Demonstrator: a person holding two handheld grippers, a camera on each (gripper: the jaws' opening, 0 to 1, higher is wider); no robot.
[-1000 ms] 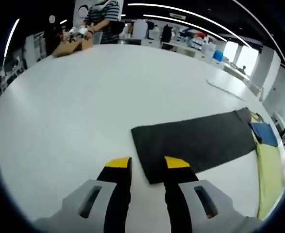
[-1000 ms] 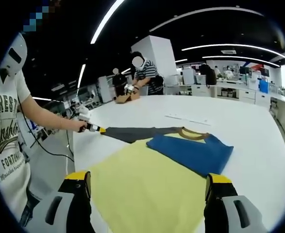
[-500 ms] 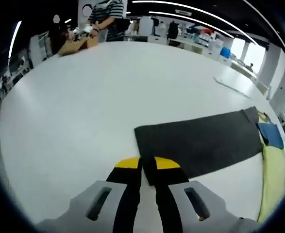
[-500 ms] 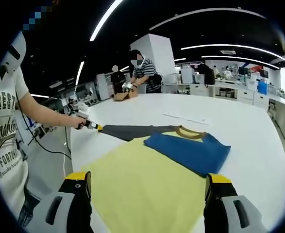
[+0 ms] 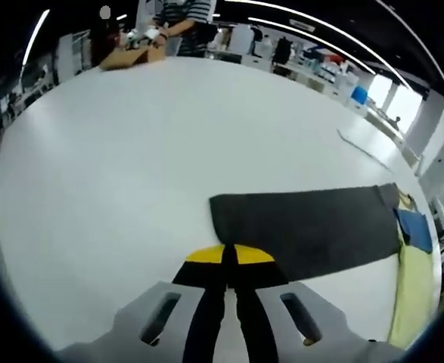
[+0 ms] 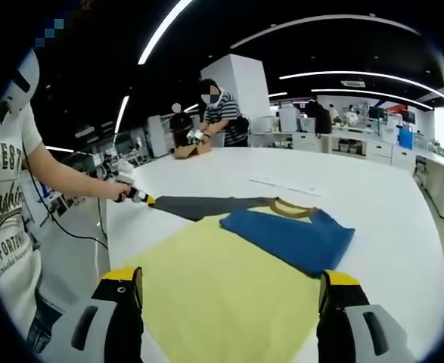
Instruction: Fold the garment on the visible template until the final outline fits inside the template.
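The garment lies flat on the white table (image 5: 108, 159): a pale yellow body (image 6: 222, 299), a blue sleeve (image 6: 290, 238) folded over it, a mustard collar (image 6: 292, 208), and a dark grey sleeve (image 5: 305, 227) stretched out sideways. My left gripper (image 5: 230, 255) is shut on the near corner of the grey sleeve's end. In the right gripper view, that gripper (image 6: 142, 198) is at the grey sleeve's (image 6: 199, 206) tip, in a person's hand. My right gripper (image 6: 231, 281) stands open and wide above the yellow body's near edge, holding nothing.
A thin pale sheet (image 5: 364, 144) lies on the table beyond the sleeve. At the table's far end, people stand by a brown cardboard box (image 5: 127, 57). The person holding the grippers (image 6: 10, 219) stands at the table's edge. Desks and shelves line the room behind.
My left gripper's jaws have gone from apart to fully shut at the grey sleeve's corner. The right gripper has stayed open and nearly still.
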